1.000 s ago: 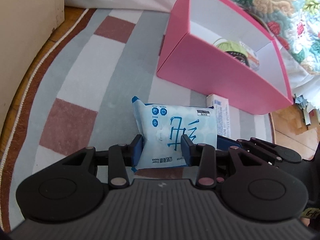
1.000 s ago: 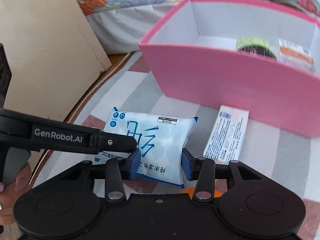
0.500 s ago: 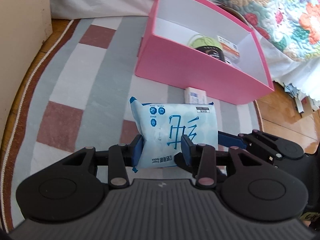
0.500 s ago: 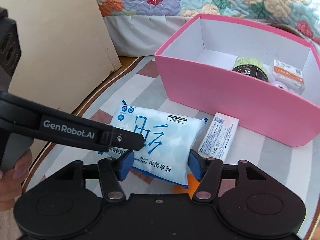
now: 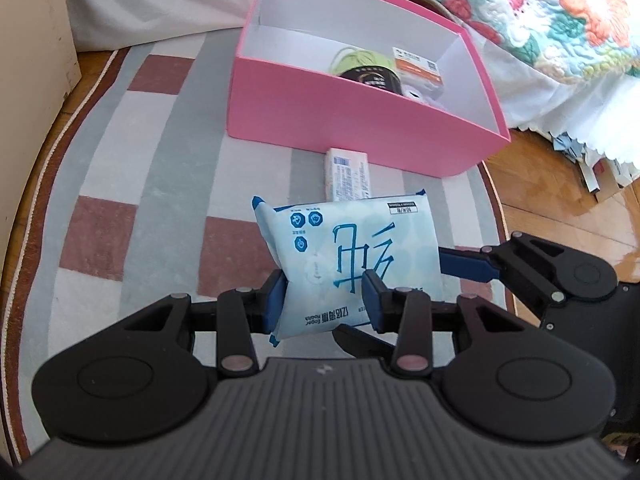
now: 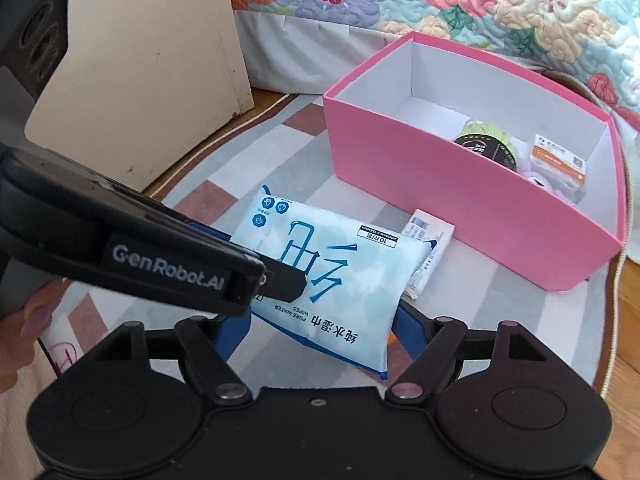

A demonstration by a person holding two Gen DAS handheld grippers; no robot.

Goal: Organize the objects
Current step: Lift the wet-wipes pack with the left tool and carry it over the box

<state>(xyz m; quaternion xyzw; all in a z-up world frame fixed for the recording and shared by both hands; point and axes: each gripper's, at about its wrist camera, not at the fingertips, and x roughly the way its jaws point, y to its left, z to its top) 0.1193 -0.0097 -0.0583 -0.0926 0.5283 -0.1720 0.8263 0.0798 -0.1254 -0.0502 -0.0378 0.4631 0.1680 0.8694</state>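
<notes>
A light-blue pack of wet wipes (image 5: 352, 256) hangs above the striped rug, and my left gripper (image 5: 324, 302) is shut on its near end. In the right wrist view the same pack (image 6: 332, 276) lies between the jaws of my right gripper (image 6: 324, 326). Those jaws are opening and their blue pads stand just off the pack's sides. One finger of the left gripper (image 6: 168, 268) crosses that view from the left. Beyond the pack stands an open pink box (image 5: 360, 120) holding a green-lidded jar (image 5: 360, 60) and an orange-labelled packet (image 5: 416, 66).
A small white carton (image 5: 347, 174) lies on the rug (image 5: 120, 140) against the box's near wall. A bed with a flowered quilt (image 6: 440, 0) runs behind the box. Cream furniture (image 6: 152, 60) stands at the left. Wood floor and paper scraps (image 5: 600, 168) lie to the right.
Both grippers have risen with the pack, which now hangs clear of the rug. The right jaws have spread from gripping the pack to standing off it. The left grip is unchanged.
</notes>
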